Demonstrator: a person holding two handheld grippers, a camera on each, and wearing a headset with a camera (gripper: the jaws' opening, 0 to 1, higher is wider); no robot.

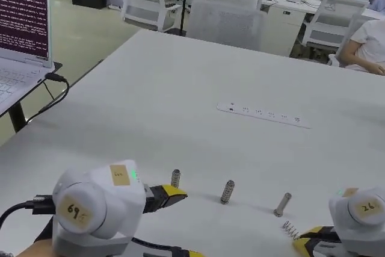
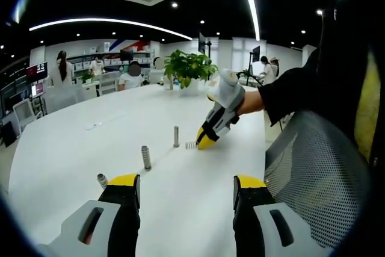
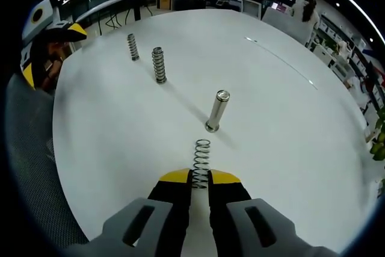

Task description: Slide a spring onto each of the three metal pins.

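Three metal pins stand in a row on the white table (image 1: 180, 100). The left pin (image 1: 175, 177) and the middle pin (image 1: 227, 191) each carry a spring. The right pin (image 1: 283, 204) (image 3: 216, 111) is bare. A loose spring (image 1: 290, 229) (image 3: 201, 159) lies just in front of it, and my right gripper (image 1: 302, 238) (image 3: 200, 179) is shut on its near end. My left gripper (image 1: 178, 221) (image 2: 186, 182) is open and holds nothing, close to the left pin (image 2: 101, 179). The right gripper (image 2: 207, 139) also appears in the left gripper view, beside the bare pin (image 2: 176, 136).
A white power strip (image 1: 264, 114) lies farther back on the table. A laptop (image 1: 21, 22) stands on a side desk at the left, its black cable (image 1: 51, 97) hanging off the edge. Office chairs (image 1: 225, 22) and a seated person (image 1: 367, 43) are beyond the table's far edge.
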